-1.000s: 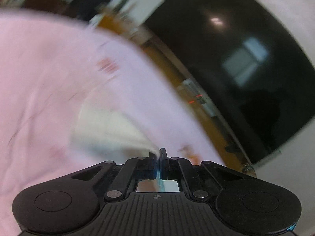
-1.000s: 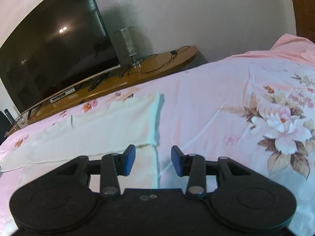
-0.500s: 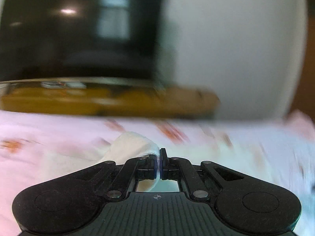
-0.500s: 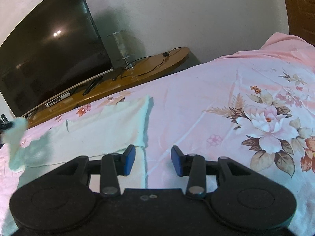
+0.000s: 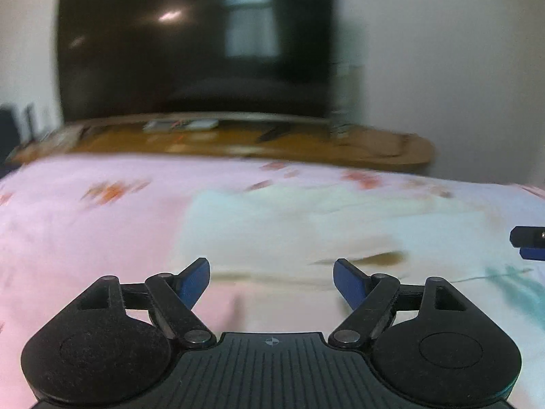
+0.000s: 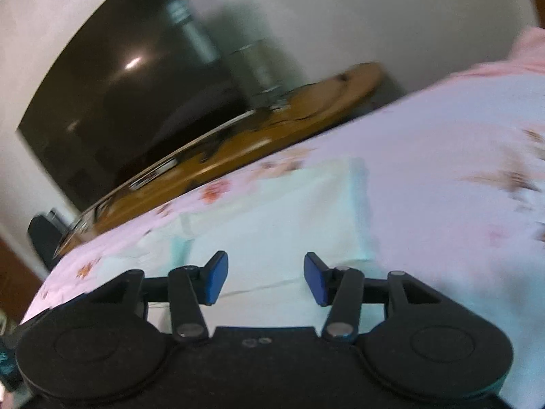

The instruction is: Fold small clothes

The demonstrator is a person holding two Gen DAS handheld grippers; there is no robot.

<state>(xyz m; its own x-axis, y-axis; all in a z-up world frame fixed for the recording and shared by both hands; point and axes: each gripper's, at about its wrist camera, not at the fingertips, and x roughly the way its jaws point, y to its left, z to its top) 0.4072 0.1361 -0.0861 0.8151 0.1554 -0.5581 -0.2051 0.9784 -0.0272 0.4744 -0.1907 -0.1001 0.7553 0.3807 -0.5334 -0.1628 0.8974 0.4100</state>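
Observation:
A small cream-white garment (image 5: 306,228) lies folded over on the pink floral bedspread (image 5: 85,238). My left gripper (image 5: 271,281) hovers just short of its near edge, jaws opening wide, nothing between the blue pads. In the right wrist view the same garment (image 6: 272,218) spreads ahead of my right gripper (image 6: 265,279), whose jaws are opening too, with only cloth beneath them and nothing gripped. A blue fingertip of the right gripper (image 5: 531,243) pokes in at the right edge of the left wrist view. Both views are blurred by motion.
Beyond the bed's far edge runs a low wooden stand (image 5: 238,143) carrying a large dark television (image 5: 190,44) against a white wall. A clear glass object (image 6: 259,71) stands on the wooden stand (image 6: 238,143). The bedspread (image 6: 460,170) stretches off to the right.
My left gripper carried a cream corner across the bed, rolling level, then let go and opened wide. The garment now lies doubled over. The right gripper shifted left and widened slightly.

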